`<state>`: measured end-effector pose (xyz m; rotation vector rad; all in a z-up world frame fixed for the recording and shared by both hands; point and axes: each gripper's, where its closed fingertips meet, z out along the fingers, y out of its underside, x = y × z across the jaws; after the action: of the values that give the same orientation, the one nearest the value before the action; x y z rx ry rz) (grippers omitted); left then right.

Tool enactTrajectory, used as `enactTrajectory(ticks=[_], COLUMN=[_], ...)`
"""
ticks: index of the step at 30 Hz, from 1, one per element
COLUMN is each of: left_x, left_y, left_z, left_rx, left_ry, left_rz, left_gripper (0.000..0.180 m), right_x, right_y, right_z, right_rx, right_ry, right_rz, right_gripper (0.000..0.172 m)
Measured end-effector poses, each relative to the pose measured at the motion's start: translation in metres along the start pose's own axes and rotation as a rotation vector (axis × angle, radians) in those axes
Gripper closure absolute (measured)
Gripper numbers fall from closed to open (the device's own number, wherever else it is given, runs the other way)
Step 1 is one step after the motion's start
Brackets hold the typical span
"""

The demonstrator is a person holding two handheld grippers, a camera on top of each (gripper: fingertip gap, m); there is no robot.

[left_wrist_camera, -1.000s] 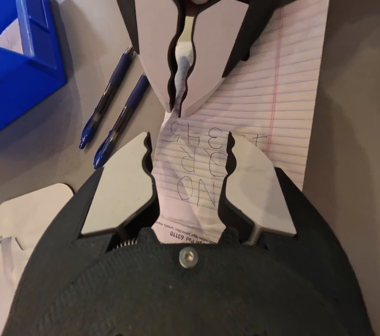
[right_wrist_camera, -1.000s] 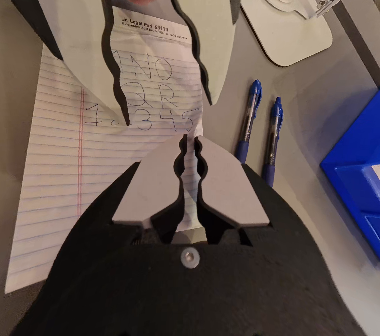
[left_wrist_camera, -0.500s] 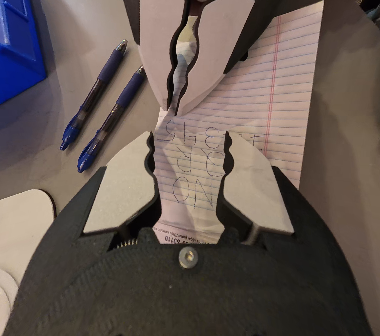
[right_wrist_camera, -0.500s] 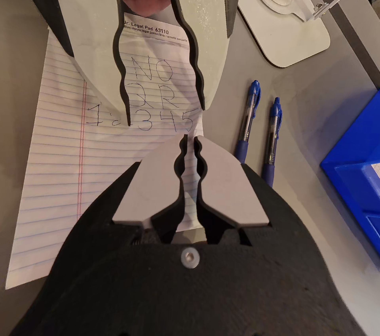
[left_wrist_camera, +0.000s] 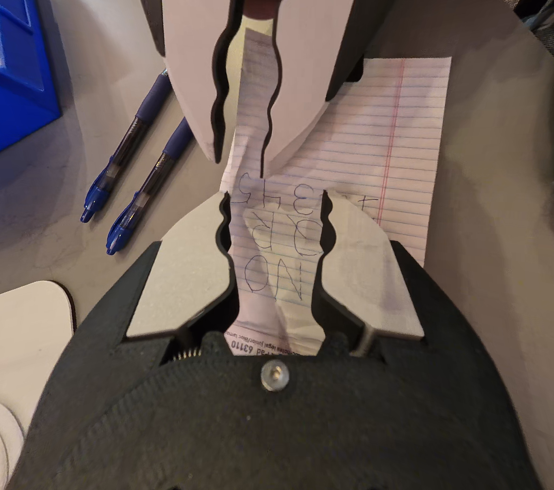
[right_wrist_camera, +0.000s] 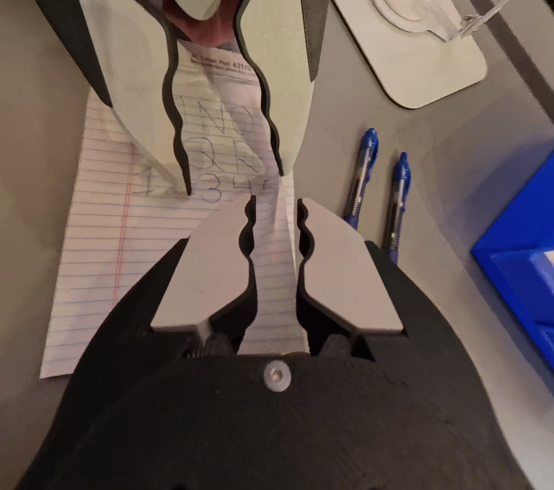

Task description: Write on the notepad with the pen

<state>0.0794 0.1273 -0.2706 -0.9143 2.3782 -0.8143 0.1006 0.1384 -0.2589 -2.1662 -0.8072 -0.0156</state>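
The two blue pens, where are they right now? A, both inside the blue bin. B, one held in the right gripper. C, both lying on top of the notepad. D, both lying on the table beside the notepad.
D: both pens lie side by side on the grey table, between the notepad and the blue bin.

— Where's the notepad?
— Flat on the grey desk, a white lined sheet with a red margin line and blue handwriting near its top; the sheet looks creased there.
— And the pens?
— Two blue retractable pens lie side by side, nearly parallel, just beside the notepad's edge, between it and the desk's far side.
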Motion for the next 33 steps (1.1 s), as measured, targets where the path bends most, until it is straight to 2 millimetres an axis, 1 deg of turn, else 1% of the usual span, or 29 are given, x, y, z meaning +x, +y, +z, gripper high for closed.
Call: enactTrajectory(ticks=[2,4,6,9,10,11,12,13,14,15,17,18,19,20,22,24,26,28,30,31,32,33], left_x=[0.0,0.001,0.001,0.003,0.003,0.003,0.003,0.003,0.002,0.002,0.003,0.003,0.004,0.004,0.004,0.005,0.005,0.005,0.004,0.004,0.004,0.0], left_y=[0.0,0.0,0.0,-0.001,-0.001,-0.001,-0.001,-0.001,-0.001,-0.001,0.0,-0.001,-0.001,0.0,-0.001,-0.001,-0.002,-0.001,-0.001,-0.001,-0.001,0.0], left_z=[0.0,0.0,0.0,0.0,0.0,0.0,0.001,0.001,0.0,0.0,0.001,0.001,0.001,0.001,0.001,0.002,0.002,0.002,0.002,0.002,0.003,0.002], left_rx=[-0.004,-0.005,-0.004,0.005,0.006,0.004,0.003,0.002,0.001,-0.002,-0.006,-0.005,-0.005,-0.008,-0.007,-0.009,-0.008,-0.009,-0.009,-0.008,-0.01,-0.021], left_ry=[-0.002,-0.004,-0.006,-0.001,0.001,0.0,0.002,0.003,-0.003,-0.005,0.005,0.003,0.004,0.005,-0.001,0.001,-0.005,-0.004,-0.006,-0.004,-0.009,-0.033], left_rz=[0.003,0.006,0.012,0.016,0.015,0.008,0.0,-0.005,-0.005,-0.007,-0.023,-0.027,-0.033,-0.039,-0.034,-0.033,-0.031,-0.04,-0.056,-0.066,-0.078,-0.091], left_gripper=[0.123,0.124,0.125,0.127,0.127,0.126,0.127,0.127,0.126,0.125,0.127,0.127,0.127,0.128,0.128,0.13,0.129,0.129,0.127,0.128,0.126,0.119], right_x=[-0.003,0.0,-0.005,-0.008,-0.009,-0.009,-0.009,-0.008,-0.007,-0.006,-0.009,-0.011,-0.011,-0.009,-0.013,-0.014,-0.02,-0.023,-0.025,-0.026,-0.026,-0.024], right_y=[0.003,0.009,0.012,0.01,0.01,0.01,0.009,0.008,0.009,0.013,0.015,0.017,0.019,0.019,0.016,0.018,0.018,0.017,0.02,0.022,0.023,0.023], right_z=[0.001,0.001,-0.002,-0.006,-0.008,-0.009,-0.01,-0.012,-0.012,-0.011,-0.009,-0.009,-0.011,-0.013,-0.018,-0.019,-0.02,-0.019,-0.018,-0.018,-0.019,-0.019], right_rx=[-0.002,-0.013,-0.008,0.038,0.043,0.041,0.047,0.052,0.038,0.007,-0.03,-0.04,-0.051,-0.045,-0.032,-0.044,-0.05,-0.042,-0.064,-0.069,-0.061,-0.048], right_ry=[-0.084,-0.124,-0.24,-0.369,-0.409,-0.427,-0.435,-0.426,-0.395,-0.357,-0.347,-0.341,-0.326,-0.305,-0.295,-0.26,-0.269,-0.256,-0.228,-0.233,-0.236,-0.236], right_rz=[0.079,0.146,0.28,0.43,0.465,0.483,0.489,0.48,0.457,0.425,0.429,0.43,0.42,0.416,0.397,0.351,0.332,0.322,0.295,0.311,0.333,0.346], right_gripper=[0.146,0.146,0.148,0.149,0.153,0.165,0.169,0.169,0.171,0.169,0.148,0.145,0.153,0.157,0.162,0.161,0.168,0.164,0.163,0.162,0.165,0.172])
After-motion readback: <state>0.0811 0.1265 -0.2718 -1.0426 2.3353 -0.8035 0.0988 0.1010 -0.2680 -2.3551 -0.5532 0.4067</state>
